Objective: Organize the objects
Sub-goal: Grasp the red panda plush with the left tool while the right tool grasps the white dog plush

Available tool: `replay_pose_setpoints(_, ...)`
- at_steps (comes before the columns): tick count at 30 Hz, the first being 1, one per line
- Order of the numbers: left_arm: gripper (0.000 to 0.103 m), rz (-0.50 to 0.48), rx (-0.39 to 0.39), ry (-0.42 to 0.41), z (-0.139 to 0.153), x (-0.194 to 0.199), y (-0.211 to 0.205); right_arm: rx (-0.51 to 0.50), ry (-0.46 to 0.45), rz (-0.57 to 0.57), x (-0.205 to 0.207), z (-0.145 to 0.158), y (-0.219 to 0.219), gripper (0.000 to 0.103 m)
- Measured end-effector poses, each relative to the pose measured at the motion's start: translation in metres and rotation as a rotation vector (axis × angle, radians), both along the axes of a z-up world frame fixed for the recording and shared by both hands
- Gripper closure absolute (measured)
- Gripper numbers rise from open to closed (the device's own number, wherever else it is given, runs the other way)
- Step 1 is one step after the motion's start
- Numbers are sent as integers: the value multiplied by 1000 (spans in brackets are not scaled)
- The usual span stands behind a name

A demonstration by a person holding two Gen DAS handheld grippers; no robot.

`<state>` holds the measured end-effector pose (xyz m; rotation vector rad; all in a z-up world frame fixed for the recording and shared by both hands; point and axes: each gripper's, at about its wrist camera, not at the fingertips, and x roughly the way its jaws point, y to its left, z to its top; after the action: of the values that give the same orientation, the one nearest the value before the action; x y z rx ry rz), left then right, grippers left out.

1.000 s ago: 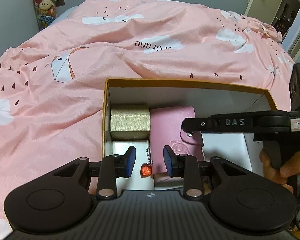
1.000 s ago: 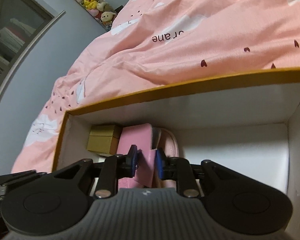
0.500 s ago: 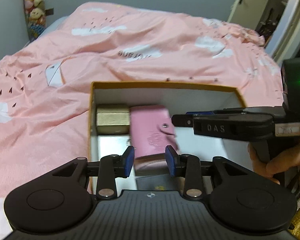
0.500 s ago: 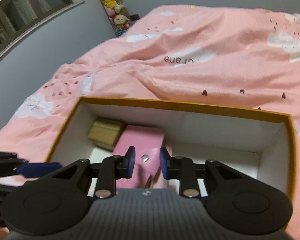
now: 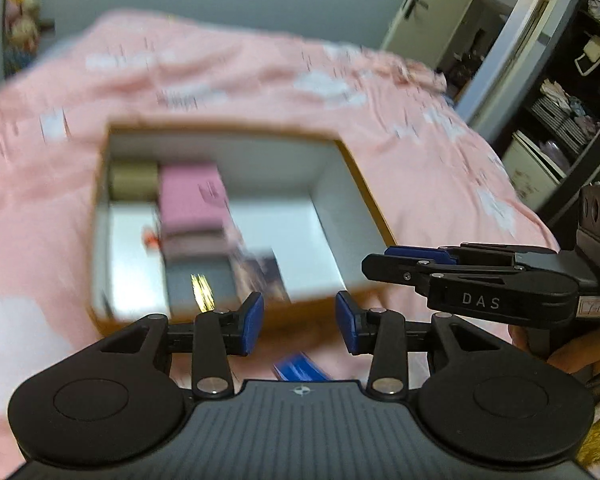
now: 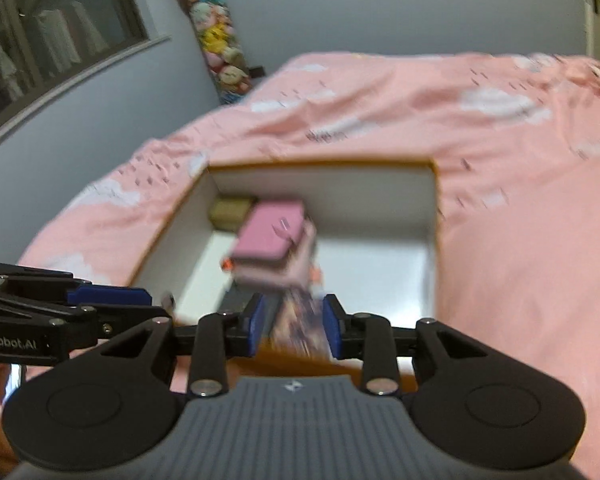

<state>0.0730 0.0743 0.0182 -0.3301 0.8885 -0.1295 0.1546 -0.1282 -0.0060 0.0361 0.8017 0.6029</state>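
Note:
An open box (image 5: 364, 200) with a mustard rim and white inside lies on the pink bed; it also shows in the right wrist view (image 6: 434, 208). Inside are a gold box (image 5: 134, 181), a pink wallet (image 5: 190, 198) on other flat items, and a small red charm (image 5: 150, 237). The wallet (image 6: 270, 230) and gold box (image 6: 230, 210) show in the right wrist view too. My left gripper (image 5: 299, 322) is open and empty, above the box's near edge. My right gripper (image 6: 292, 325) is open and empty, also above the near edge. Both views are blurred.
The pink duvet (image 5: 260, 80) covers the bed around the box. A blue flat item (image 5: 298, 368) lies below my left gripper. An open door and dark shelves (image 5: 560, 92) stand at the right. Plush toys (image 6: 220, 56) hang by the far wall.
Both grippers have pulled up and back out of the box. The right gripper has let go of the pink wallet, which now lies in the box. Both jaws stand wider.

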Motion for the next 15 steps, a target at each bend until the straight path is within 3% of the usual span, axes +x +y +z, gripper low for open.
replay_pose_setpoints(8, 56, 18, -199, 291, -66, -8, -27, -168, 137, -41, -53, -40, -29, 61)
replay_pose_setpoints(11, 56, 44, -216, 399, -88, -9, -33, -221, 142, -50, -61, -47, -35, 53)
replay_pose_setpoints(15, 43, 105, -277, 473, -105, -5, -32, -290, 147, -40, -70, -56, -39, 44)
